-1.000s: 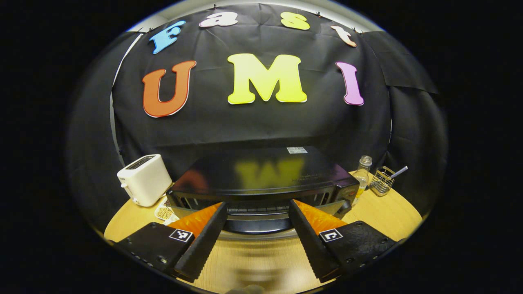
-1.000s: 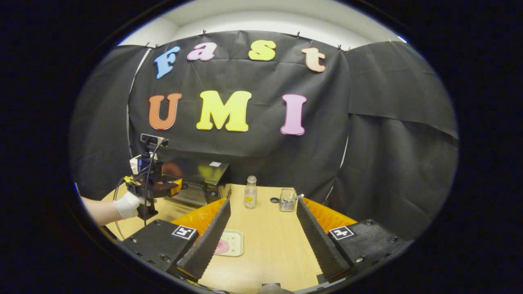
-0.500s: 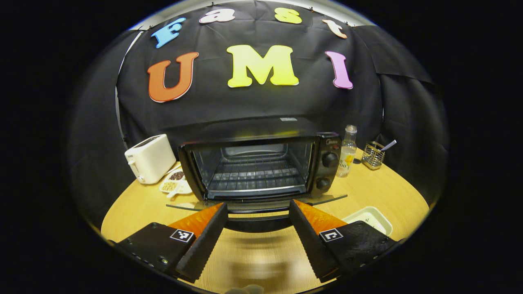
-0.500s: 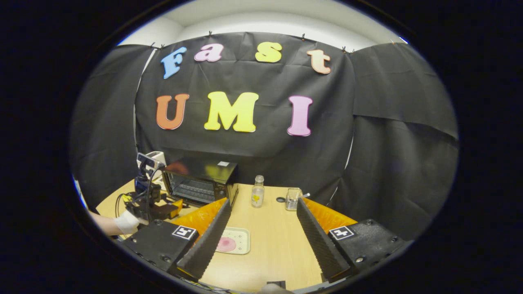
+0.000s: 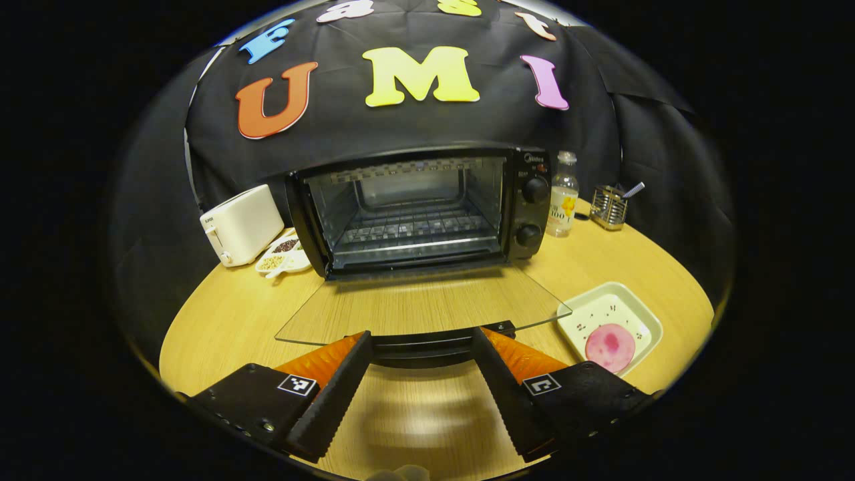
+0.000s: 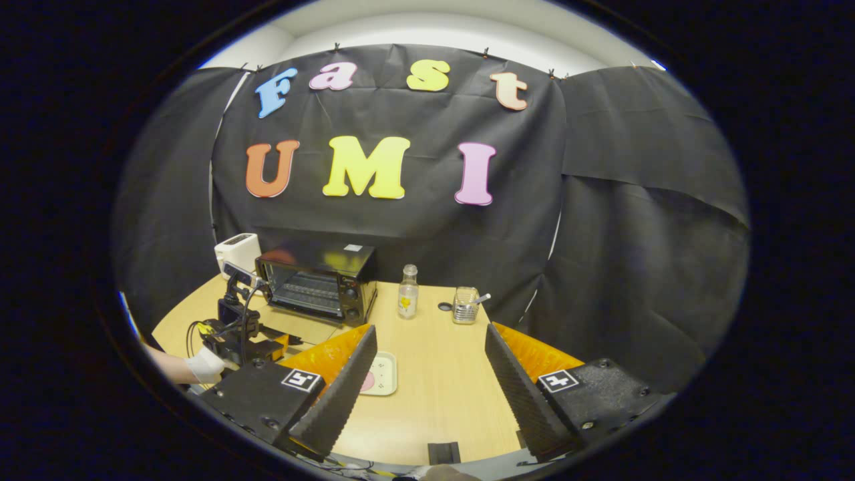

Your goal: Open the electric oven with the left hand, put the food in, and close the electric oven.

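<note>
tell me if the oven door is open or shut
Open: the oven door lies folded down flat, the rack inside exposed, its handle between the left gripper fingers.

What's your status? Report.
Left gripper open at the door handle, right gripper open, empty. Oven door down flat. Food on its tray beside the door; nothing blocks the opening.

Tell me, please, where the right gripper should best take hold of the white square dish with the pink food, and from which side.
Probably the white dish by its raised rim, from above, one finger inside and one outside. It lies flat on the table, and the pink food sits off-centre, leaving the far rim free.
</note>
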